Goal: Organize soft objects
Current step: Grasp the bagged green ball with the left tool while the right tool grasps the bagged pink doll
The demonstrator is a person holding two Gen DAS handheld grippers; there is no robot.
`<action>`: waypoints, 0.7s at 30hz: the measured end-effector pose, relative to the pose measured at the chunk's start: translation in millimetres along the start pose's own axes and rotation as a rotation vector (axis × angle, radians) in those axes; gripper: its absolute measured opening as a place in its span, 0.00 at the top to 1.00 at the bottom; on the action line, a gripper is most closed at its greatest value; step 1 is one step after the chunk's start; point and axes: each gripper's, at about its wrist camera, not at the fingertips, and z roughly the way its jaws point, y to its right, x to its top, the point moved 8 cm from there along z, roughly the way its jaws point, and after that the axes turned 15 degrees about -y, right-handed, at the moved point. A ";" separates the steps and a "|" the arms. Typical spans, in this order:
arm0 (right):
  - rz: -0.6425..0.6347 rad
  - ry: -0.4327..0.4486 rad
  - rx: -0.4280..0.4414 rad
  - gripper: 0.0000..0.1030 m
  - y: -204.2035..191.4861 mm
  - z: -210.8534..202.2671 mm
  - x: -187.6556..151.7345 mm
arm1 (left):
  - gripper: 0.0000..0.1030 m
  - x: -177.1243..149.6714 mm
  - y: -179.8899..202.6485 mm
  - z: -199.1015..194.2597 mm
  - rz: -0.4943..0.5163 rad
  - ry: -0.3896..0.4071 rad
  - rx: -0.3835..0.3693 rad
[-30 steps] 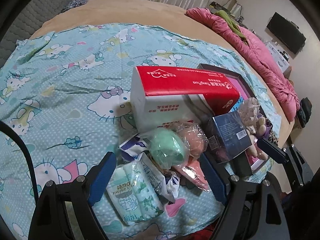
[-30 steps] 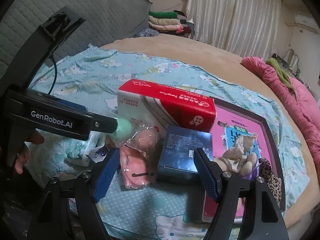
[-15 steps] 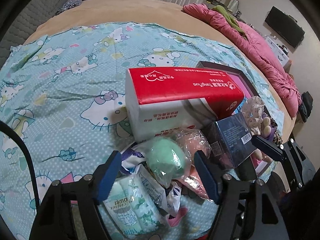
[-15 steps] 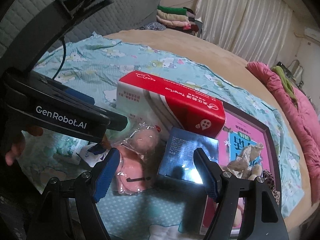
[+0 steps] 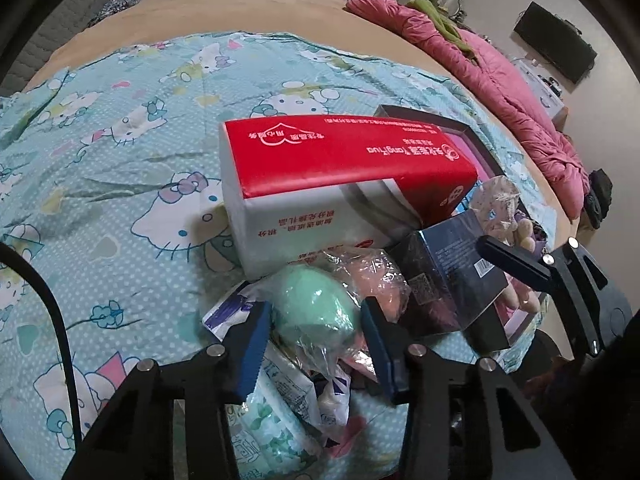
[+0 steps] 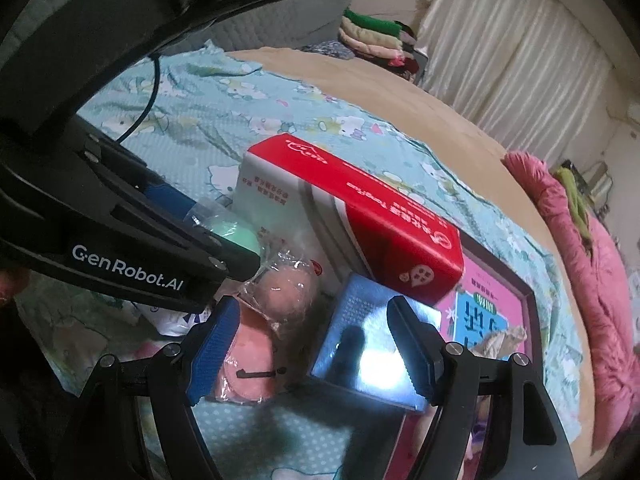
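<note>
A mint-green sponge [image 5: 316,312] in clear wrap lies in a pile on the cat-print sheet [image 5: 120,160]. My left gripper [image 5: 314,320] is closing around it; both blue pads touch its wrap. Beside it sit a peach sponge [image 6: 284,288] in wrap, a flat pink pack [image 6: 248,364] and a dark blue box [image 6: 372,344]. A red-and-white tissue pack [image 5: 340,184] lies behind them. My right gripper [image 6: 316,348] hovers open just above the pink pack and the blue box, holding nothing. A green-leaf wipes pack [image 5: 272,420] lies under the left gripper.
A pink picture book in a dark frame [image 6: 492,312] lies right of the pile, with a small plush toy [image 5: 500,208] on it. A pink quilt [image 5: 500,80] runs along the bed's far right. Folded clothes [image 6: 372,36] are stacked at the back.
The left gripper's jaws have narrowed from wide apart onto the green sponge. The right gripper has shifted and rolled a little over the pink pack and blue box, still open.
</note>
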 end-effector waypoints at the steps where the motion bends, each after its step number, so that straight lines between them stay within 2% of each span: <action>1: -0.011 -0.002 0.001 0.25 -1.4 1.4 1.7 | 0.58 0.2 -0.4 -0.7 0.003 0.001 -0.002; 9: -0.093 -0.012 0.007 0.25 -7.4 10.6 12.4 | 0.59 -0.5 -9.3 -15.8 -0.007 0.024 -0.022; 13: -0.149 -0.047 0.029 0.25 -12.1 17.7 17.5 | 0.59 -0.2 -19.2 -22.1 -0.029 0.033 -0.031; 21: -0.251 -0.130 0.008 0.25 -17.3 37.5 29.6 | 0.59 -1.0 -30.0 -26.7 -0.045 0.042 -0.047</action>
